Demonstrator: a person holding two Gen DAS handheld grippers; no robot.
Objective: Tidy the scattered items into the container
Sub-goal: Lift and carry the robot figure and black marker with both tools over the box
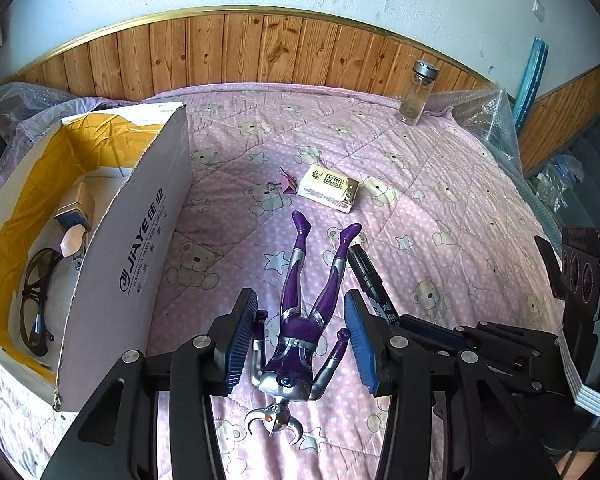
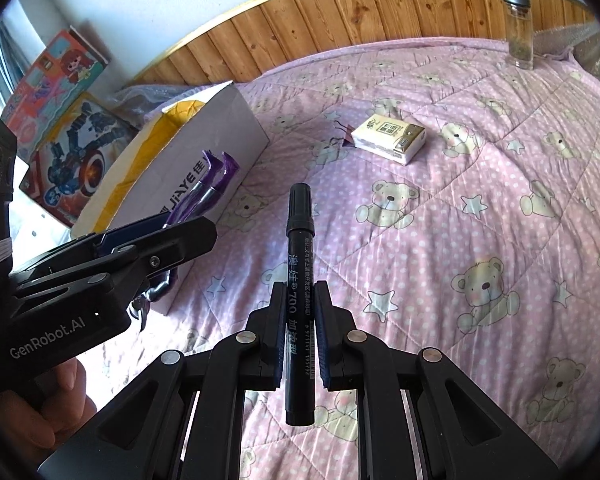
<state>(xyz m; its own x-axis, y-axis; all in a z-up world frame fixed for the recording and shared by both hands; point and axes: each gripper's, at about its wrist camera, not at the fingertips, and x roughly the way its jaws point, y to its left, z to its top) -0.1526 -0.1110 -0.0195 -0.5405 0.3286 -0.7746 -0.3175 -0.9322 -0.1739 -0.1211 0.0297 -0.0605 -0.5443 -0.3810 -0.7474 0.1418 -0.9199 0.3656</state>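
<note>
Right gripper (image 2: pixel 298 312) clamped a black marker (image 2: pixel 299 280) above the quilt (image 2: pixel 460 200); cardboard box (image 2: pixel 204 152) stood at quilt's left edge.

Both our wrist views look forward low over the bed (image 1: pixel 440 208) toward the far wood-panelled wall (image 1: pixel 260 48). We share the cardboard box (image 2: pixel 204 152) on the left and the far-right glass jar (image 2: pixel 520 24).

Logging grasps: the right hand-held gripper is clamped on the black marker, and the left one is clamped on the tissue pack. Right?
Not quite. The left hand-held gripper straddles the purple figure, as the left wrist view shows; the tissue pack lies untouched on the quilt. The right hand-held gripper does clamp the black marker.
</note>
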